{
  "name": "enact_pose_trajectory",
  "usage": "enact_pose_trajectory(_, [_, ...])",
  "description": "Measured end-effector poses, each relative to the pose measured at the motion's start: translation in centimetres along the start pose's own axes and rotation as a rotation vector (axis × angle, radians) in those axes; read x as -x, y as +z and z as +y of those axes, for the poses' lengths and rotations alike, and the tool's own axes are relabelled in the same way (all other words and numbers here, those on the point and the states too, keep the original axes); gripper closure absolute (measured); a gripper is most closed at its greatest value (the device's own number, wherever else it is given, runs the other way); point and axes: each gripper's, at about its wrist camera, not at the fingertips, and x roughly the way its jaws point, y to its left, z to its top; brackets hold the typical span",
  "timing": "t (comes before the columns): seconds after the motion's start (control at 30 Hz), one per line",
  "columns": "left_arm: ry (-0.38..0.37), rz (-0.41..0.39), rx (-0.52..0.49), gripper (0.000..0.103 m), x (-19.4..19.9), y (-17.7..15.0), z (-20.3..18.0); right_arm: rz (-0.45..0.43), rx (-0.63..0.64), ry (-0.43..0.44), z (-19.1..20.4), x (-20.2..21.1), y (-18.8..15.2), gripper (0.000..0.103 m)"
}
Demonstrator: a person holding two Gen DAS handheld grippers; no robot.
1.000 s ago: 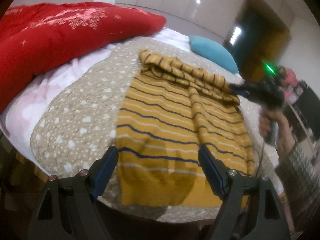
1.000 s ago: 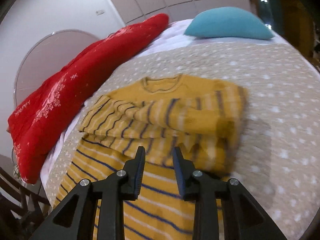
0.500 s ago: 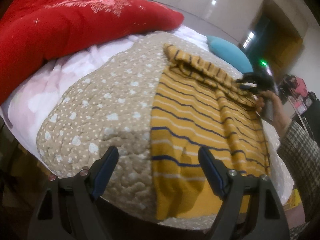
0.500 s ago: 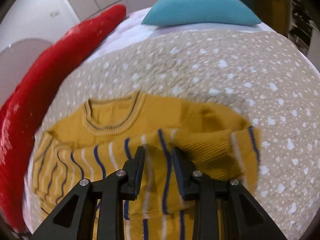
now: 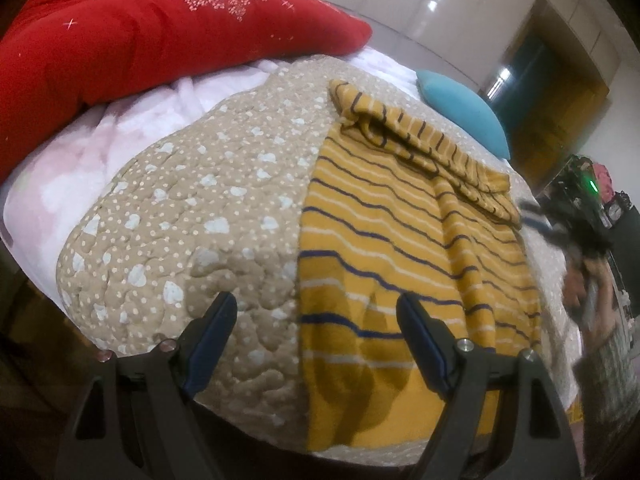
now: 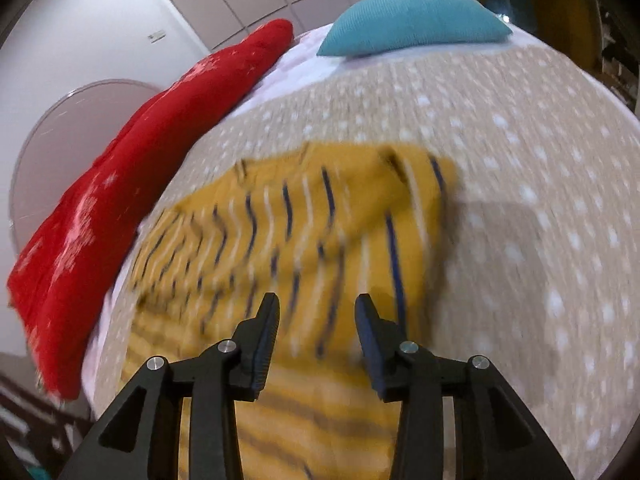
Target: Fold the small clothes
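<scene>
A yellow striped sweater lies flat on the dotted quilt of a bed, its sleeves folded across the far end, its hem at the near edge. The left hand-held gripper hovers spread wide over the sweater's near left corner, pinching nothing. The right hand-held gripper has just been opening, its jaws now apart with nothing between them, above the folded sleeves. The knit looks soft, light and floppy; it will likely sag and stretch, so the hem corners seem the best places to pinch for folding it toward the collar.
</scene>
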Motion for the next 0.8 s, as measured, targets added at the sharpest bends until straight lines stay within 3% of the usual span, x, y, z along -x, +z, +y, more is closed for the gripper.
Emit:
enact_pose_trajectory(0.07, [-0.011,0.014,-0.002,0.022,-0.3,0.2,0.4,0.005,-0.014,0.014,-1.8,1.9,-2.8,0.048])
enact_pose_trajectory(0.17, [-0.035,0.030,-0.013,0.022,-0.9,0.5,0.4,0.032,-0.067,0.028,-4.9,4.3,-7.4,0.048])
enact_pose_trajectory(0.27, [-0.072,0.047,0.000,0.022,-2.0,0.8,0.0,0.067,-0.144,0.131,-6.6,5.3,-11.8,0.047])
enact_pose_trajectory(0.4, [-0.129,0.065,0.019,0.024,-2.8,0.6,-1.2,0.082,-0.151,0.327,-4.5,5.7,-16.1,0.047])
enact_pose_trajectory(0.43, [-0.152,0.074,0.022,0.029,-2.8,0.4,-1.6,0.090,-0.147,0.357,-3.9,5.6,-16.6,0.047])
enact_pose_trajectory(0.5, [-0.173,0.100,0.018,0.063,-2.7,-0.2,-2.6,0.114,-0.122,0.413,-2.2,4.8,-18.1,0.047])
enact_pose_trajectory(0.57, [-0.164,0.123,0.017,0.081,-2.9,-0.9,-3.1,0.122,-0.115,0.440,-1.0,4.2,-19.3,0.047])
enact_pose_trajectory(0.67, [-0.179,0.130,0.042,0.082,-2.9,-1.9,-3.0,0.109,-0.108,0.453,0.3,4.2,-20.5,0.047])
enact_pose_trajectory(0.73, [-0.187,0.123,0.051,0.076,-3.0,-2.3,-2.8,0.113,-0.122,0.481,0.4,4.4,-21.3,0.047])
enact_pose_trajectory(0.8, [-0.220,0.118,0.075,0.063,-3.1,-2.6,-2.7,0.112,-0.128,0.481,0.9,4.3,-21.9,0.047])
